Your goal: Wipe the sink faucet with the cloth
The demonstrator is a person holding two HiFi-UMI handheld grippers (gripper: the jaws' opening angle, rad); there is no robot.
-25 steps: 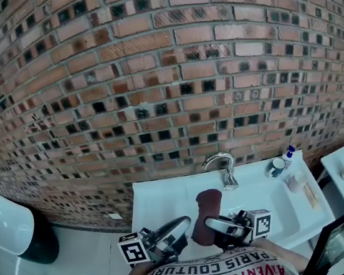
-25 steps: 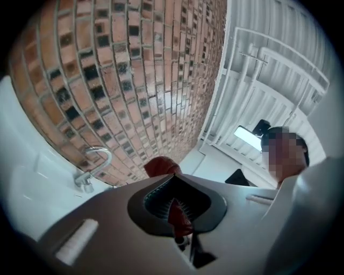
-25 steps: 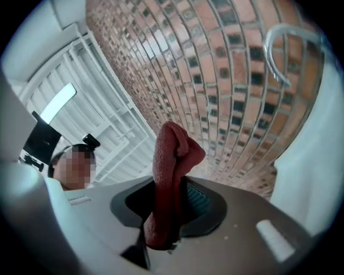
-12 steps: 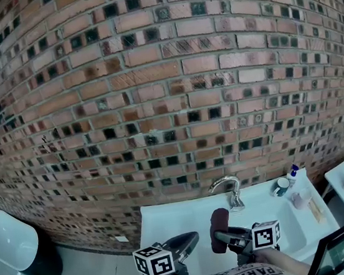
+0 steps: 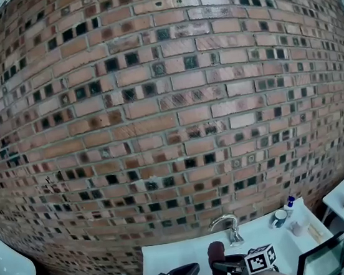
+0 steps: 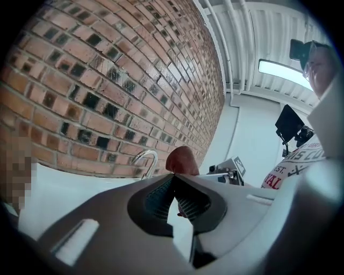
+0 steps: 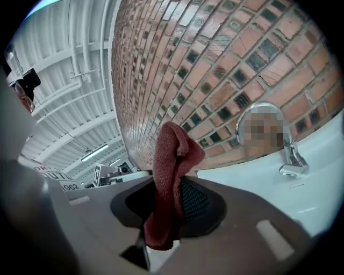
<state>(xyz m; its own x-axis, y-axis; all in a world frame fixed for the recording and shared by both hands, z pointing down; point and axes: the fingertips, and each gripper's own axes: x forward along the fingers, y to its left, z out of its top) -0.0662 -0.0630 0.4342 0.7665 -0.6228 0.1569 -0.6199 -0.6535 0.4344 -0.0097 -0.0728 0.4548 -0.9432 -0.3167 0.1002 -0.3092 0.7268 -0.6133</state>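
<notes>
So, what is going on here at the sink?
A person stands at a white sink below a brick wall, with a gripper in each hand. The right gripper has its jaws shut on a dark red cloth, which sticks up in front of the curved chrome faucet without touching it. The left gripper is beside it, jaws together and holding nothing.

Your head tilts up; the wall (image 5: 155,104) fills more of the view.
The sink (image 5: 169,257), faucet (image 5: 226,224), left gripper (image 5: 192,268) and right gripper (image 5: 219,266) with its cloth (image 5: 215,254) now sit lower, at the bottom edge.
</notes>
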